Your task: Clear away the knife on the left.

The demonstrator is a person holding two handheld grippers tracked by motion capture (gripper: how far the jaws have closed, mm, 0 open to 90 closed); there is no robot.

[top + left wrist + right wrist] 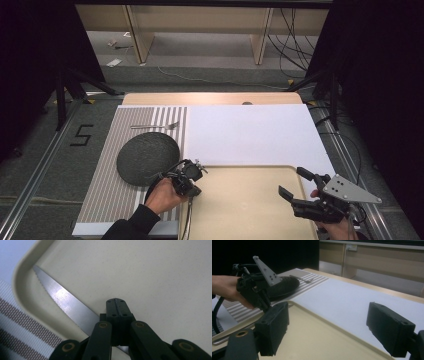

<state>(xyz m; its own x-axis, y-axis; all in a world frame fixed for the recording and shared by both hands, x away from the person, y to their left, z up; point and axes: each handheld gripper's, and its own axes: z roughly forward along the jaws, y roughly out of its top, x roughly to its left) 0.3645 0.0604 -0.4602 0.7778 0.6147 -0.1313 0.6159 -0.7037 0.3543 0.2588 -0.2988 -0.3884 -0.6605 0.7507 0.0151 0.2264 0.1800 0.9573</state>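
Left tongs (116,305) clamped tight on a knife (63,303), jaws pressed together with the blade running out to their left, serrated edge showing. Gripped at about the neck, where blade meets handle; exact spot hidden under the jaws. Knife lying low over the tray (162,277), tip right up against the rounded corner of the rim, just ahead and to the left of the tongs. Touching the tray floor or hovering a hair above? Cannot tell.

From above, left tongs (192,176) at the tray's (250,210) near-left corner, handle (187,220) trailing back along the rim toward the person. Right tongs (295,186) wide apart, empty, waiting over the tray's right side. Pads (273,327) well separated in the right gripper view, the left hand (227,290) across the tray from them.

Beyond the left tongs: dark round plate (148,157) on the striped mat (107,195), fork (156,126) farther out past the plate.

Handling, at a guess: stiff steel, thin, smooth, quite slippery between flat pads. Light, but long, so likely to pivot or droop if pinched off-centre. Best hold probably on the handle or the neck, flat faces against the pads, away from the teeth. Not fragile, though the point could scratch the tray or snag the rim.
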